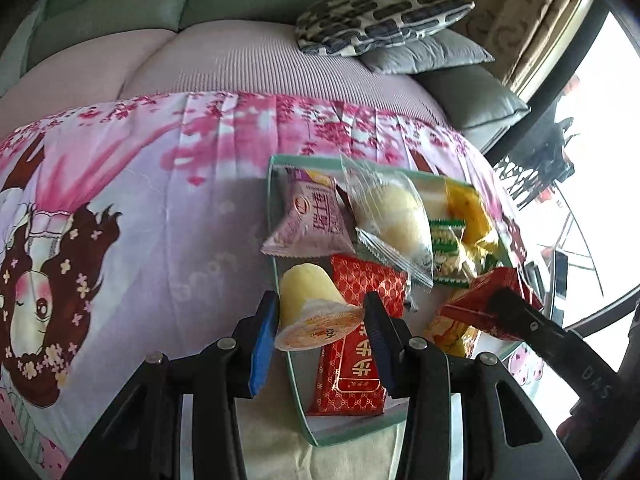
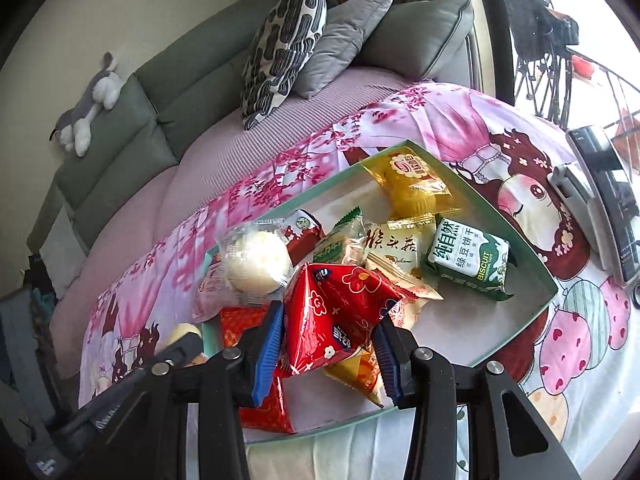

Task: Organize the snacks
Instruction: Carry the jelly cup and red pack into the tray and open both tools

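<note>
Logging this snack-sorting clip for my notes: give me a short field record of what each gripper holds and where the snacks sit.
left gripper: shut on jelly cup
right gripper: shut on red pyramid packet
container: shallow green-edged tray on a pink printed cloth
in tray: green biscuit pack, clear-wrapped bun, yellow cake pack
</note>
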Action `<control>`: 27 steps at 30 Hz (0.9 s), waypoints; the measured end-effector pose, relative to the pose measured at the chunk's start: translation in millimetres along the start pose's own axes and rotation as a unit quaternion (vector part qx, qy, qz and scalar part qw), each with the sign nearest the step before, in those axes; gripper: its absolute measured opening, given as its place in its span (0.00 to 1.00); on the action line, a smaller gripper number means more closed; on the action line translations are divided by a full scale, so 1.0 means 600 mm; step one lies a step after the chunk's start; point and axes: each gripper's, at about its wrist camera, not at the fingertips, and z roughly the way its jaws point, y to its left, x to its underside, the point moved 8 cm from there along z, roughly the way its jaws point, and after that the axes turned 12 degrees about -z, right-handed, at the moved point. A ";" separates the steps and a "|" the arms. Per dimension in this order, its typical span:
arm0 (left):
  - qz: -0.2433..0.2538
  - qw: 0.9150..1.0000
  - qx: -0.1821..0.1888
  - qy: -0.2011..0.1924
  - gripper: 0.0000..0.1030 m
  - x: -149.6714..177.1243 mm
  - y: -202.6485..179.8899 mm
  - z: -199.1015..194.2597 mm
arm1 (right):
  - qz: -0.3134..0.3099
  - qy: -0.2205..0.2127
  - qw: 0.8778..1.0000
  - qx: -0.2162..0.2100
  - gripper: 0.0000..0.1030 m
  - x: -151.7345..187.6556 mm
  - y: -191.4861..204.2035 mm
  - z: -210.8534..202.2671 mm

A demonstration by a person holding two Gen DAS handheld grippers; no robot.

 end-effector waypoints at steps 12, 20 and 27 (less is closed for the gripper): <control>0.020 1.000 -0.003 0.023 0.43 0.019 -0.015 0.026 | -0.007 0.010 1.000 -0.003 0.45 0.004 0.006 0.006; 0.030 0.999 0.006 0.043 0.43 0.034 -0.023 0.037 | -0.019 0.016 1.000 0.000 0.45 0.007 0.013 0.011; 0.034 0.998 -0.002 0.059 0.43 0.046 -0.020 0.053 | -0.029 0.024 0.999 0.001 0.47 0.010 0.018 0.017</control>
